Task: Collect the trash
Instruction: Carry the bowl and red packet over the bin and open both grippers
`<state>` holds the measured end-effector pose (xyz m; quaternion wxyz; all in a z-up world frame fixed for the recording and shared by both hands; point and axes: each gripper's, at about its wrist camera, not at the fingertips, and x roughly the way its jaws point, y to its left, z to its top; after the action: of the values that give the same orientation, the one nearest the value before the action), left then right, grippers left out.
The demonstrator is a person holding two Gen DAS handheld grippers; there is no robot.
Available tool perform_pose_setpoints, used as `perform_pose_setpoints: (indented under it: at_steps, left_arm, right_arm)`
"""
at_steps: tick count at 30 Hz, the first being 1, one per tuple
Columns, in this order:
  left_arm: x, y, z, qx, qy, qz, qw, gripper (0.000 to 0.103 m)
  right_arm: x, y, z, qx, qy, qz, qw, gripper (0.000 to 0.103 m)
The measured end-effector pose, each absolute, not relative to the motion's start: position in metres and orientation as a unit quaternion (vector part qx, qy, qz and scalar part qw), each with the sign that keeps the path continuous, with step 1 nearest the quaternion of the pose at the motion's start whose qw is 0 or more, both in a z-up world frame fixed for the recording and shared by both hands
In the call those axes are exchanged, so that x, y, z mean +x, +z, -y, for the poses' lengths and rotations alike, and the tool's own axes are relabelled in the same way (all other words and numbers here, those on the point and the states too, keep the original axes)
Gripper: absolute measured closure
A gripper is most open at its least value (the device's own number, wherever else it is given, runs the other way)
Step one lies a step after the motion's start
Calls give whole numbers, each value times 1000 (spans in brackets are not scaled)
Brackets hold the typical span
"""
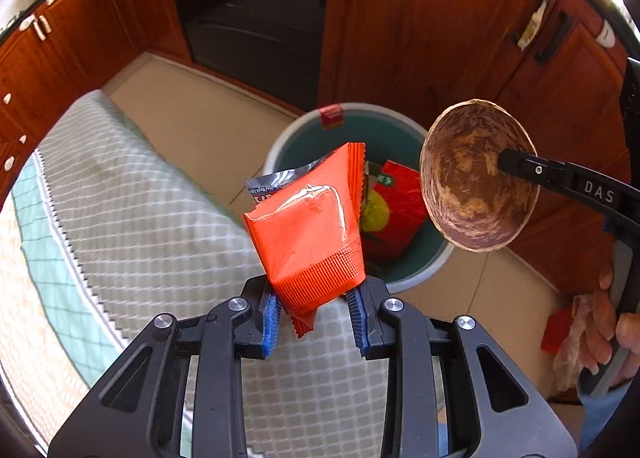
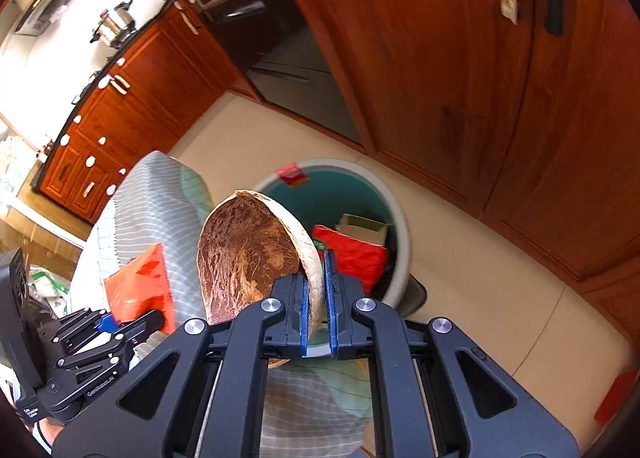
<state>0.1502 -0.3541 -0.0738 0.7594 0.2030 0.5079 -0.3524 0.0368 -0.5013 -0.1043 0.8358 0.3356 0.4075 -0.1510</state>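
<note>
My left gripper is shut on an orange snack wrapper, which stands up between the blue pads just short of the bin. My right gripper is shut on the rim of a brown paper bowl, soiled inside; the bowl also shows in the left wrist view, over the bin's right edge. The round bin has a grey rim and teal inside, with a red packet and other trash in it. In the right wrist view the bin lies just beyond the bowl, and the left gripper with the wrapper is at lower left.
A table edge with a checked cloth lies below both grippers. Wooden kitchen cabinets stand close behind the bin on the tiled floor. A hand holds the right gripper's handle, with a red scrap on the floor nearby.
</note>
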Motion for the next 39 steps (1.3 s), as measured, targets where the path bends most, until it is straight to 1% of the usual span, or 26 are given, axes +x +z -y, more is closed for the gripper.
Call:
perform_pose_setpoints:
  at_steps: [11,12,13,14,15,17,18,22,32,37,39]
  left_arm:
    - [169,-115,410,212,-360,-538,732,70]
    - [172,-118,411,212,-360,-539,731,67]
    - [173,-120,413,214,-359,-539,732,51]
    - [174,-122,416,218,-357,-535,734,42]
    - [171,-122,417,225,-351,-525,742,36]
    - [169,-123,419,242,-341,-514,749,31]
    - [171,-124,420,246,-337,-514,749,27]
    - [177,-124,414,239,-327,-517,754,26]
    - [174,-102,383,215,-326,-515,763,24]
    - [171,-90,367,198,-322,-516,769,24]
    - [171,-86,361,190,-322,-515,771,24]
  right_arm:
    - [43,-129,520,329,-169,-429,824,96]
    - [43,-131,521,328,-172,-431,823,96]
    - [44,-132,522,327,-173,-432,822,96]
    - [44,-134,523,328,-173,-434,821,96]
    - [44,-135,523,328,-174,-436,820,96]
    - [45,-139,524,328,-174,-439,818,96]
    - [46,-141,524,328,-173,-442,817,96]
    - [54,-144,520,326,-168,-449,815,96]
    - [72,-155,509,322,-150,-467,809,95]
    - [87,-152,496,310,-134,-470,816,95]
    - [93,-151,492,308,-126,-470,818,92]
